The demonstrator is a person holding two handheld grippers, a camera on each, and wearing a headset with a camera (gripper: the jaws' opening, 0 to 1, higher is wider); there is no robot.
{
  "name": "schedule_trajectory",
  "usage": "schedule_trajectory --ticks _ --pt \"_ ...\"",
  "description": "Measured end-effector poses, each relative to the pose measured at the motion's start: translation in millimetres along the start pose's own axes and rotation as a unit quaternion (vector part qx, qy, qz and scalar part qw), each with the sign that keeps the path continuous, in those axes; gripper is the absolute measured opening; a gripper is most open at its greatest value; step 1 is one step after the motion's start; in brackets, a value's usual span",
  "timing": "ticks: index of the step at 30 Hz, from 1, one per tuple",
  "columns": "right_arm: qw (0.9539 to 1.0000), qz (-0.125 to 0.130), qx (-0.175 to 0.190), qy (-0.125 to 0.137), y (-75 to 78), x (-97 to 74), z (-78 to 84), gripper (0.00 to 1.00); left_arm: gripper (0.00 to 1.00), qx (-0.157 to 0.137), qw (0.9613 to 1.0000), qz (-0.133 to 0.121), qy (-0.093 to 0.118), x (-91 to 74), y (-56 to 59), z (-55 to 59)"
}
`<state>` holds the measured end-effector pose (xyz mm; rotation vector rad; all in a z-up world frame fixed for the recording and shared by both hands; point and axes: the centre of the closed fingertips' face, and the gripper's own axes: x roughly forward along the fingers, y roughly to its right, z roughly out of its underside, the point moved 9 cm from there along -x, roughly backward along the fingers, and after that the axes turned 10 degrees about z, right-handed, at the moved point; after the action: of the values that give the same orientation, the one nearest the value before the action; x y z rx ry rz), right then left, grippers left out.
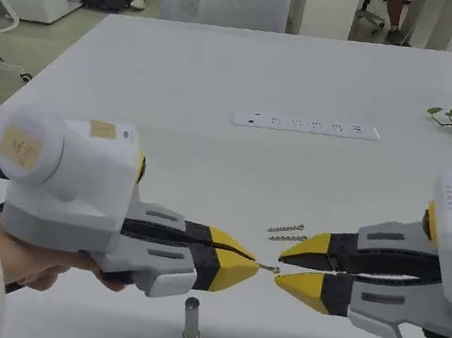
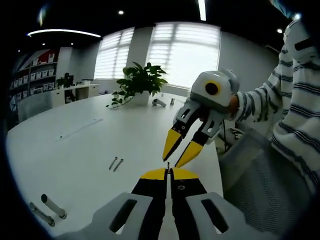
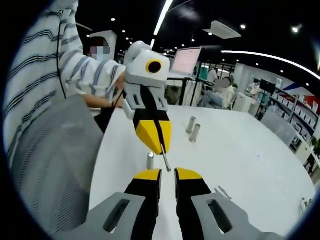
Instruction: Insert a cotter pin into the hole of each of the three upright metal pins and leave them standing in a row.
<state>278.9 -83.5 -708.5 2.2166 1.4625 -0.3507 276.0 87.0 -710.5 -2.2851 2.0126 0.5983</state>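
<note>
- My left gripper (image 1: 251, 267) is pressed together on a cotter pin (image 1: 269, 268) — thin, light wire that I judge springy and quick to slip.
- My right gripper (image 1: 281, 269) is spread, with its tips at the wire's free end; I'd pinch it squarely on the shank.
- A metal pin (image 1: 192, 319) stands on the table (image 1: 215, 132) just below — stiff, but probably easy to topple.

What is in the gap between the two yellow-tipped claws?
A thin metal cotter pin, pinched in the shut left claw, pointing at the open right claw; the head view shows it.
</note>
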Motion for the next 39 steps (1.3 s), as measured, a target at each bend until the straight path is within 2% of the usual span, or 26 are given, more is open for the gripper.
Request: schedule_trajectory --ticks 3,6,9,12,19,30,33,39 --pt "1.0000 -0.006 0.007 0.000 -2.6 -0.5 1.0 0.12 0.00 0.009 0.9999 0.006 -0.002 0.7 0.7 -0.6" --pt "0.9999 -0.011 0.008 0.000 -4.7 0.0 1.0 0.11 0.00 0.007 0.9997 0.021 -0.006 3.2 2.7 0.9" --pt "0.9997 -0.022 0.009 0.003 -7.9 0.8 0.7 0.11 0.00 0.009 0.9995 0.028 -0.014 6.5 4.2 3.5" --pt "0.9996 -0.029 0.008 0.000 -10.0 1.6 1.2 0.10 0.00 0.009 0.9993 0.034 -0.013 8.0 6.3 3.2" --pt "0.9992 -0.040 0.005 -0.004 -13.7 3.2 1.7 0.06 0.00 0.014 0.9989 0.042 -0.016 9.1 8.4 2.4" --pt "0.9980 -0.061 -0.013 -0.016 -17.6 2.5 2.7 0.05 0.00 0.015 0.9982 0.050 -0.029 9.4 10.8 8.2" --pt "0.9974 -0.066 -0.020 -0.021 -18.8 1.6 3.0 0.04 0.00 0.019 0.9976 0.053 -0.040 10.7 11.4 11.5" --pt "0.9958 -0.078 -0.032 -0.037 -22.3 0.9 3.8 0.04 0.00 0.022 0.9968 0.061 -0.047 12.0 12.7 15.7"
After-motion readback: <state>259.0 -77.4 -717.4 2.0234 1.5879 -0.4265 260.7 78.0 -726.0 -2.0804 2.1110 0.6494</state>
